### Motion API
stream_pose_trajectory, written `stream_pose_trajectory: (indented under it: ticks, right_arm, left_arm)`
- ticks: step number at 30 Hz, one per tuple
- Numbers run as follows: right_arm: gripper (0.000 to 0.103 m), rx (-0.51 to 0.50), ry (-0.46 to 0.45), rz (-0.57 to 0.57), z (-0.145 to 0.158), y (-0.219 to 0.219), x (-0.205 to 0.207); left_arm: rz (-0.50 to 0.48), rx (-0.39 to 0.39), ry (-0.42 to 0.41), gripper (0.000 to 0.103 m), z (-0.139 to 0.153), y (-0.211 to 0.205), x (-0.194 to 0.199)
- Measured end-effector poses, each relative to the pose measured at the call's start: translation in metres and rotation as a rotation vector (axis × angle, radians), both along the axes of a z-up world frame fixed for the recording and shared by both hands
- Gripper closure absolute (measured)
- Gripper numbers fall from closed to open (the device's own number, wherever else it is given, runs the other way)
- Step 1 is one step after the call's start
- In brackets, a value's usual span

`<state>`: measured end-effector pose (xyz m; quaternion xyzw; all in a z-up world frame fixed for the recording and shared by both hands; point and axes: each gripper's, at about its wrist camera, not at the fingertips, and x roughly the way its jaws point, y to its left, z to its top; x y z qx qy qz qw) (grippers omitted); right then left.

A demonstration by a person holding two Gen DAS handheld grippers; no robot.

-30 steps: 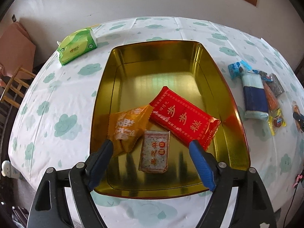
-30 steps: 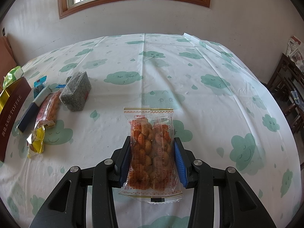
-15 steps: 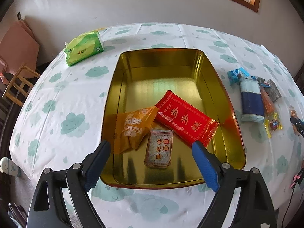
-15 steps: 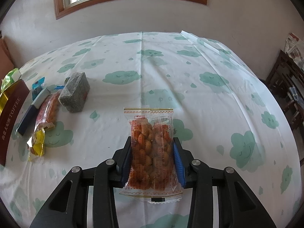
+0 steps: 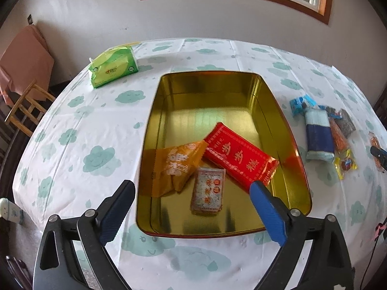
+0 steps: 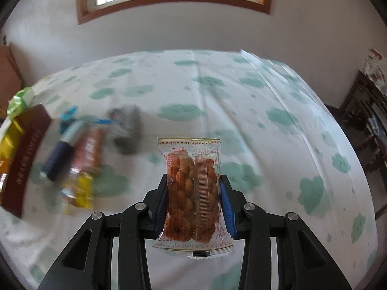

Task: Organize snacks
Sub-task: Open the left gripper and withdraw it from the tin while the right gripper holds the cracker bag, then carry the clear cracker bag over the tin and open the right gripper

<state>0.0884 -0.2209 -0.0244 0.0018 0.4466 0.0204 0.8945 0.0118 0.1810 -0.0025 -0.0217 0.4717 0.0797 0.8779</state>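
Our left gripper (image 5: 192,189) is opening wide, with nothing in it, over the near edge of the gold tin (image 5: 278,101). Three snacks lie at the near end; the far half is bare. Our right gripper (image 6: 193,181) squeezes one peanut pack (image 6: 193,191) above the table (image 6: 278,125).

Loose snacks (image 6: 79,159) beside the tin (image 6: 23,164) (cut off left) are motion-blurred.

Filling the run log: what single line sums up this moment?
left gripper: opening, empty, over gold rectangular metal tin | right gripper: shut on clear plastic peanut packet | tin: three snack packets
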Motion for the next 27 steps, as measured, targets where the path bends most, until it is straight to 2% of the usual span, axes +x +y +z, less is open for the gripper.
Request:
stream_pose_trajectory:
  ticks: [6, 19, 27]
  right_arm:
    - [0.063, 0.047, -0.023, 0.128, 0.025, 0.063, 0.002]
    - [0.063, 0.139, -0.021, 0.432, 0.047, 0.216, -0.010]
    - [0.063, 0.148, -0.008, 0.528, 0.049, 0.272, -0.018]
  left_arm:
    - [0.037, -0.012, -0.027, 0.008, 0.009, 0.015, -0.004]
    - [0.176, -0.015, -0.029, 0.007, 0.012, 0.065, -0.019]
    - [0.239, -0.018, -0.013, 0.007, 0.006, 0.088, -0.026]
